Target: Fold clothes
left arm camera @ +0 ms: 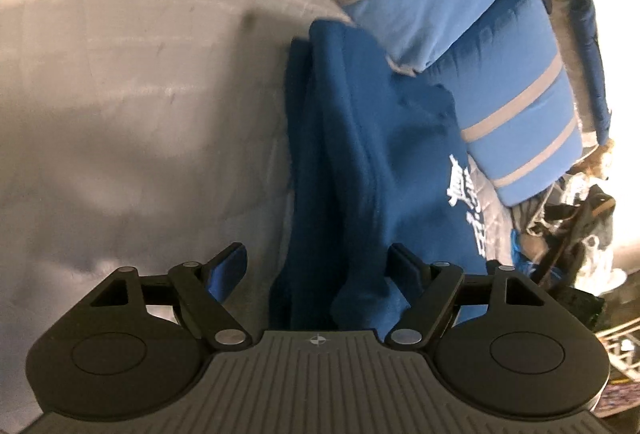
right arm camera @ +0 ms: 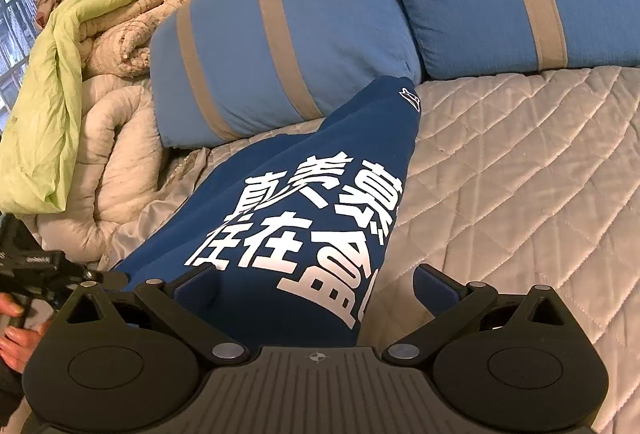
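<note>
Shirt [right arm camera: 304,218], lying on the bed [right arm camera: 520,174] against the pillows [right arm camera: 280,46] as a narrow doubled strip, looks part-folded, lengthwise fold seemingly in; both grippers, left [left arm camera: 318,266] and right [right arm camera: 316,288], gape wide astride it, gripping nothing.

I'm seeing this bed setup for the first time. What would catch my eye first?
The dark blue shirt with big white printed characters, lying on the quilted bedspread and running up between the right gripper's open fingers. Behind it, two blue pillows with grey stripes lean at the head of the bed. To the left, a lime green cover drapes over bundled bedding.
</note>
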Tool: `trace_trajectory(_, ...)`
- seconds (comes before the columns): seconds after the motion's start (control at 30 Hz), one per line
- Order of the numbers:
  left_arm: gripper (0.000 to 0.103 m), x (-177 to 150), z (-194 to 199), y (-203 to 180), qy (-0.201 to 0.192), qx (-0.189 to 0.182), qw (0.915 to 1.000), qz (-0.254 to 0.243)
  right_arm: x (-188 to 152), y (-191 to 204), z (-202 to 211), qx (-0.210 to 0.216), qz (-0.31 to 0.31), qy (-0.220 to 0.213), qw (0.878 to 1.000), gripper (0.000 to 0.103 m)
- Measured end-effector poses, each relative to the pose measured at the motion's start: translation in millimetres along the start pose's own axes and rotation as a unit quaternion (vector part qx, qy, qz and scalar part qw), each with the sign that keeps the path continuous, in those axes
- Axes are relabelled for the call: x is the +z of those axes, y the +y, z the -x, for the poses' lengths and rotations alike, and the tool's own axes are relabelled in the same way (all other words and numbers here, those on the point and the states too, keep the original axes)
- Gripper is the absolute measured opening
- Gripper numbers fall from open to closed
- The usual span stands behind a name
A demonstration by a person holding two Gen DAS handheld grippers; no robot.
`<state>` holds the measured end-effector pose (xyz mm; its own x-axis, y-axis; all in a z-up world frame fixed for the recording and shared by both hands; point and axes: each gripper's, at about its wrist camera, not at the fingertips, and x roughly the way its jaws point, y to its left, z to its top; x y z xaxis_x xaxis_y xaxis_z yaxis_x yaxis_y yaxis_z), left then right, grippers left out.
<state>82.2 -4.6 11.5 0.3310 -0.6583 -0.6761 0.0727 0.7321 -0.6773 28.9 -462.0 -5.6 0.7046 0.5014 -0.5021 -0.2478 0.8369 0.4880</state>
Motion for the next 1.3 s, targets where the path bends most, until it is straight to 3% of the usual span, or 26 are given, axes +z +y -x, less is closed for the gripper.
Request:
trace_trajectory(0.23,0.075,-3,-7,28,-0.001,-0.078,0.9956,0.052,1,-1,-1,-0.001,-0.005,-0.001,1.000,0.103)
trace_trajectory(0.4,0.040,-7,-25,37,0.029,-0.127,0.9861,0.103,1,-2,-3,0.001,-0.010,0.003,1.000,0.103)
trace_trajectory(0.53,0.034,-10,-26,43,0.027,-0.144,0.9833,0.109,4,-5,-5,0.008,-0.020,0.011,1.000,0.103)
trace_trajectory(0.83,0.032,-13,-22,34,0.001,-0.118,0.9900,0.078,55,-17,-22,0.024,-0.062,0.086,0.994,0.103)
trace_trajectory(1.03,0.032,-16,-20,29,-0.009,-0.102,0.9926,0.066,93,-47,-54,0.036,-0.090,0.097,0.991,0.103)
trace_trajectory(1.3,0.032,-16,-22,26,-0.011,-0.099,0.9936,0.054,109,-91,-105,0.050,-0.147,0.106,0.982,0.103)
